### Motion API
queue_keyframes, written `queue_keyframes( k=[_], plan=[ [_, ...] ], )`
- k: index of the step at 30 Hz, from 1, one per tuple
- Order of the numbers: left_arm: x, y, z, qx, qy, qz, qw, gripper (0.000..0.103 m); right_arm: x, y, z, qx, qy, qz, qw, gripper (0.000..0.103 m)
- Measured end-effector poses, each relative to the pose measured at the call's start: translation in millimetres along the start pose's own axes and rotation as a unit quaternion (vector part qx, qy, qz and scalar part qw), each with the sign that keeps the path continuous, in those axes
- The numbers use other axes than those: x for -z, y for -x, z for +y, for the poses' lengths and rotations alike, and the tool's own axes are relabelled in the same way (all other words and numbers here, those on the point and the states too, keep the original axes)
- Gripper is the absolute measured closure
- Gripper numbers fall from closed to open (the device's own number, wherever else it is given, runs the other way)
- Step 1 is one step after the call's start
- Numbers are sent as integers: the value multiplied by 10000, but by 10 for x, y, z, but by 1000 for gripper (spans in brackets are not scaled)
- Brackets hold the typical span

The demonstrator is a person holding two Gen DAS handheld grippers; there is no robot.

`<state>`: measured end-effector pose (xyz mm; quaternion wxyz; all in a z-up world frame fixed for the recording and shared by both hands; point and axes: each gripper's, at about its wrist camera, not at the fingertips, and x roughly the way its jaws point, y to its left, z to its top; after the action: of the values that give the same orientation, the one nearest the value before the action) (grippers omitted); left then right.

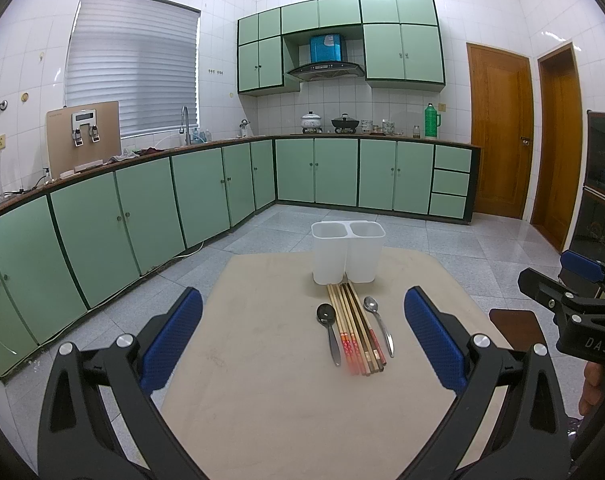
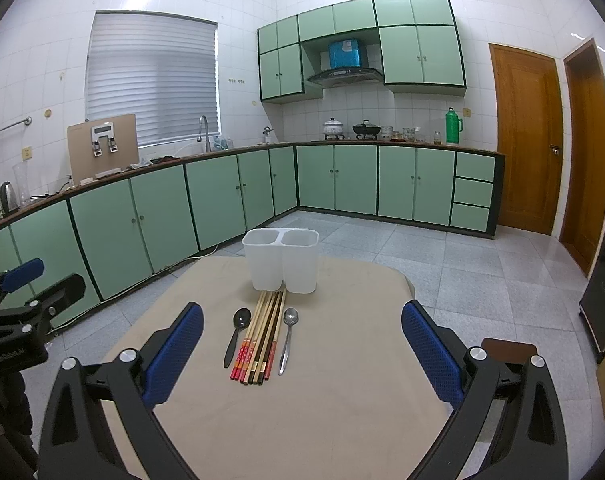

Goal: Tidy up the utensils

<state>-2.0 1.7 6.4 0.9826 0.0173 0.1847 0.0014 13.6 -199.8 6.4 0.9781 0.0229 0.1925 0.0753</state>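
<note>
Evidently nothing is sorted yet. On the beige worktop (image 2: 342, 420) a white two-compartment holder (image 2: 280, 260) stands at the far side, open tops up, ready to receive. Just near of it the chopsticks (image 2: 262, 336) lie bundled, black spoon (image 2: 236, 334) left, metal spoon (image 2: 288, 338) right. Left hand-held gripper (image 1: 302, 336) and right hand-held gripper (image 2: 302, 338) hover spread apart, holding nothing, nearer than the utensils.
</note>
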Motion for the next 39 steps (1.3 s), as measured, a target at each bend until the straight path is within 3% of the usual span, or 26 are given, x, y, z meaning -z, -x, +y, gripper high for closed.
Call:
queue_keyframes(
  k=[29,39],
  plan=[
    [-10,9,23,-7,-9,14,10000,5,-4,10,-57,7,-16,16,10000,6],
    [20,-123,83,-28,-24,110,9999,5,37,-161,-57,20,-2,131,9999,6]
  ],
)
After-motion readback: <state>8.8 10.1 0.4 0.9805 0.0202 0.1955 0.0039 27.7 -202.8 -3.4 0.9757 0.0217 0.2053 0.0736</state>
